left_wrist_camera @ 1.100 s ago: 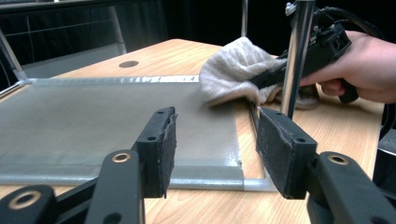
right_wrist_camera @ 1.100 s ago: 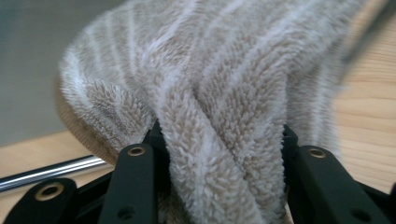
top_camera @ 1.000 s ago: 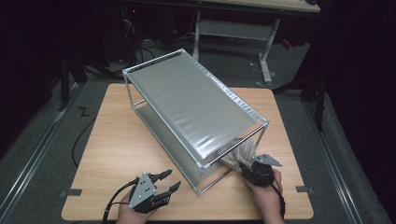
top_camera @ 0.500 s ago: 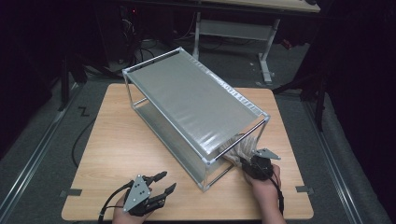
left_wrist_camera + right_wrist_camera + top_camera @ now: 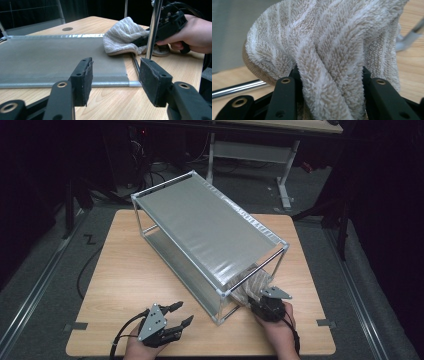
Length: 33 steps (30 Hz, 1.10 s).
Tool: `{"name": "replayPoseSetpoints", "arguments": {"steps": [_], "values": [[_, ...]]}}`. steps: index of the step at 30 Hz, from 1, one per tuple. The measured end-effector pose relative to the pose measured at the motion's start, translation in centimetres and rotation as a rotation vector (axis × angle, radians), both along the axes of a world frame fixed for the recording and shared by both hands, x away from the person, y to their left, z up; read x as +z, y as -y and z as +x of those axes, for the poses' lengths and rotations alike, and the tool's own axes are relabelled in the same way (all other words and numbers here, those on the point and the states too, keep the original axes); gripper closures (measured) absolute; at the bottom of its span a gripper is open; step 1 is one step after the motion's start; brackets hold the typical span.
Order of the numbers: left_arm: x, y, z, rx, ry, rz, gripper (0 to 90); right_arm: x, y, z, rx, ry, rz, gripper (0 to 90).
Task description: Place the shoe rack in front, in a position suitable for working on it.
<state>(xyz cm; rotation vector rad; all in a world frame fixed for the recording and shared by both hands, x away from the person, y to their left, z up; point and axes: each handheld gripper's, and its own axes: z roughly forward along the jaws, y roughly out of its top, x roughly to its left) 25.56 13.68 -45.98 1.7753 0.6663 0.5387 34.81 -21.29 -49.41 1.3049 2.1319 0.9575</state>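
Pinching a striped beige-and-white towel [image 5: 324, 50], the right tongs [image 5: 257, 301] sit at the near right end of the metal-framed rack [image 5: 210, 227], w/ the towel bunched thick between both jaws in the right gripper view. In the high view the towel [image 5: 252, 287] lies at the rack's open end, partly on the lower grey shelf & partly on the table [image 5: 115, 270], just beside the near right corner post. The left gripper view shows the same towel [image 5: 122, 37] draped over the shelf's edge, w/ the right tongs [image 5: 140, 41] gripping it from the far side of an upright post [image 5: 153, 30]; the person's right hand [image 5: 197, 32] wraps the gripper body.

Left tongs [image 5: 180, 314] rest low near the table's front edge, well apart from the rack's near corner. Jaws spread & have just been opening wider, nothing between them; in the left gripper view they [image 5: 113, 80] frame bare wood & the front rail of the lower shelf [image 5: 62, 55].

Rack stands diagonal on the table, grey top panel tight across the frame. Floor around is dark grey carpet.
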Motion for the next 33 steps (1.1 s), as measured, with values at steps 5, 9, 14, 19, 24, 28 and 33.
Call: {"name": "replayPoseSetpoints", "arguments": {"steps": [5,9,14,19,24,28,33], "values": [[0.2,0.3,0.5,-0.004,0.009,-0.018,41.6,0.0,-1.3,-1.4,0.054,-0.010,0.004,57.2],[0.4,0.5,0.8,-0.011,0.016,-0.031,41.1,0.1,-3.0,-3.0,0.132,-0.008,-0.020,56.8],[0.5,1.0,1.2,-0.030,0.018,-0.035,40.9,0.1,-4.7,-4.5,0.200,-0.016,-0.026,56.7],[0.6,1.4,1.3,-0.043,0.022,-0.037,40.9,0.1,-5.4,-5.3,0.254,-0.043,0.008,56.7],[0.7,1.5,1.3,-0.049,0.023,-0.035,40.9,0.1,-4.9,-5.2,0.230,-0.041,-0.006,56.6],[0.6,1.5,1.2,-0.050,0.021,-0.031,40.9,0.1,-3.8,-4.4,0.171,-0.029,-0.020,56.6],[0.5,1.4,1.1,-0.052,0.015,-0.024,40.9,0.0,-1.7,-2.9,0.073,-0.018,-0.027,56.6]]}}
